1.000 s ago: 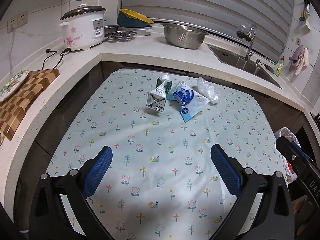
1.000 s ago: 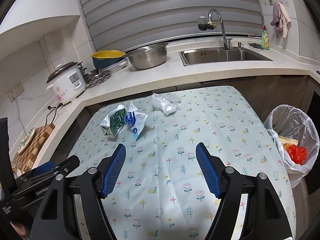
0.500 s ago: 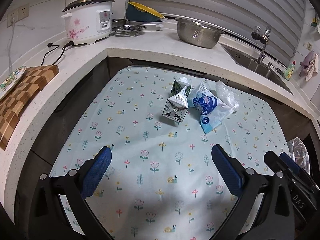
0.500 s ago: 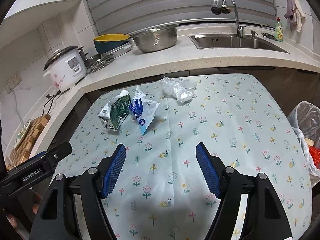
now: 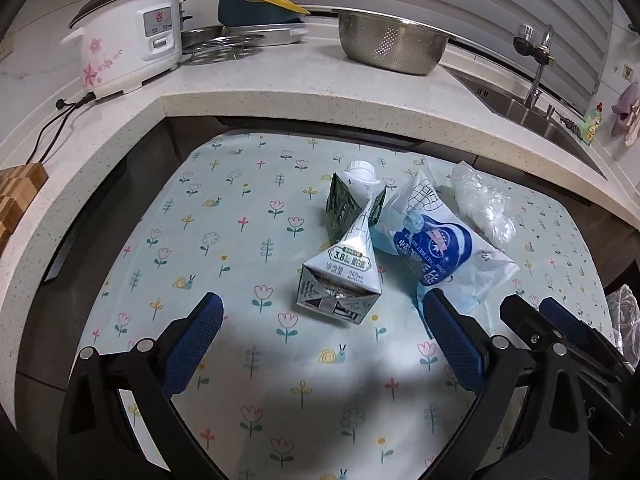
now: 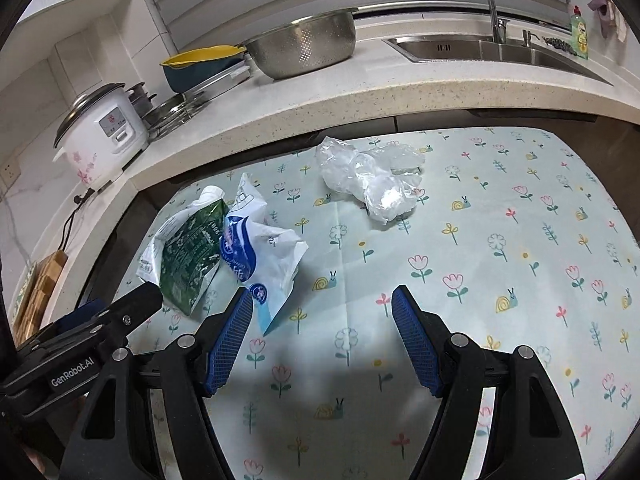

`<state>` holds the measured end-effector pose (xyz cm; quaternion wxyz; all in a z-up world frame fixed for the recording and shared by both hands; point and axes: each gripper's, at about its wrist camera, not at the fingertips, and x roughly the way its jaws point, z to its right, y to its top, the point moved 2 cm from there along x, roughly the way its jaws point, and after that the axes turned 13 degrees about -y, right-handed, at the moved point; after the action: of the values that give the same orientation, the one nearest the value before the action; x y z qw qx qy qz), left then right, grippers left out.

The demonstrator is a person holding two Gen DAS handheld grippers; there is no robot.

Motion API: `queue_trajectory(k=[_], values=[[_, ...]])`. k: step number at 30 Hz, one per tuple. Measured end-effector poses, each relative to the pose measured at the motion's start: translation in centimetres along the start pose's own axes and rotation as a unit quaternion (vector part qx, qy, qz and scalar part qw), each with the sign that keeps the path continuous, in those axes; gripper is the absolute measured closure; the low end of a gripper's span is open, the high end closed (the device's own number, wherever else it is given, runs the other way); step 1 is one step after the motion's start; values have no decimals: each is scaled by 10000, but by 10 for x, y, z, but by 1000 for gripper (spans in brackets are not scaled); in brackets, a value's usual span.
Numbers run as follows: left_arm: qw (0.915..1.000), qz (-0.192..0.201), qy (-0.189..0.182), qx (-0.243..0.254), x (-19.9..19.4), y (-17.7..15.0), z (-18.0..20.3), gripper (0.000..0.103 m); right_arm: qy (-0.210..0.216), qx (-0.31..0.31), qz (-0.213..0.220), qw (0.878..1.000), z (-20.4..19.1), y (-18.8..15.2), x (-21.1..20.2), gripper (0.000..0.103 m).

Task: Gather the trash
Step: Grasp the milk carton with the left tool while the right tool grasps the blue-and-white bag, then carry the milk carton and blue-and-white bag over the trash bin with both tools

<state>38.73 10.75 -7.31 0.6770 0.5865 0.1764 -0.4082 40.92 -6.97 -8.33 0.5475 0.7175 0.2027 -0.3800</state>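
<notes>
A crushed green-and-white milk carton (image 5: 348,256) (image 6: 188,256) lies on the flowered tablecloth (image 5: 240,360). Beside it on the right rests a blue-and-white plastic wrapper (image 5: 436,252) (image 6: 260,256). A crumpled clear plastic bag (image 5: 484,204) (image 6: 372,176) sits farther back. My left gripper (image 5: 320,320) is open, just short of the carton, with nothing between its blue pads. My right gripper (image 6: 322,312) is open too; its left pad is close by the wrapper's lower corner, and the clear bag lies well ahead of it.
A stone counter (image 5: 304,92) curves round the table's far side, bearing a rice cooker (image 5: 128,40), a steel colander (image 5: 394,40), a yellow-and-blue basin (image 6: 200,64) and a sink (image 6: 480,48). A cutting board (image 5: 16,196) sits at the left. A bin bag (image 5: 628,320) shows at the right edge.
Both grippers have moved forward and down toward the trash, which now looms larger and nearer in both views. Their jaws stayed open. The trash itself has not moved.
</notes>
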Motion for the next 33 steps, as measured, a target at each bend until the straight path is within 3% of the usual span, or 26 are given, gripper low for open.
queue_trajectory(k=[6, 9, 12, 13, 14, 24, 33], values=[[10000, 23, -30, 27, 22, 8, -4, 8, 115, 54, -71, 9999, -5, 8, 23, 50], [9999, -25, -132, 25, 28, 9, -4, 21, 232, 23, -57, 9997, -11, 8, 27, 70], [9996, -171, -226, 17, 33, 7, -4, 44, 312, -101, 17, 9995, -18, 7, 24, 90], [9995, -206, -239, 4, 34, 6, -4, 54, 333, -110, 44, 9994, -19, 6, 22, 93], [9994, -232, -244, -13, 35, 5, -4, 60, 335, -116, 66, 9994, -20, 6, 20, 93], [9996, -6, -282, -12, -4, -2, 9, 61, 359, 36, 298, 9989, -1, -1, -28, 97], [9986, 128, -485, 145, -56, -17, 51, 64, 278, 237, 567, 9977, 34, -12, -93, 97]])
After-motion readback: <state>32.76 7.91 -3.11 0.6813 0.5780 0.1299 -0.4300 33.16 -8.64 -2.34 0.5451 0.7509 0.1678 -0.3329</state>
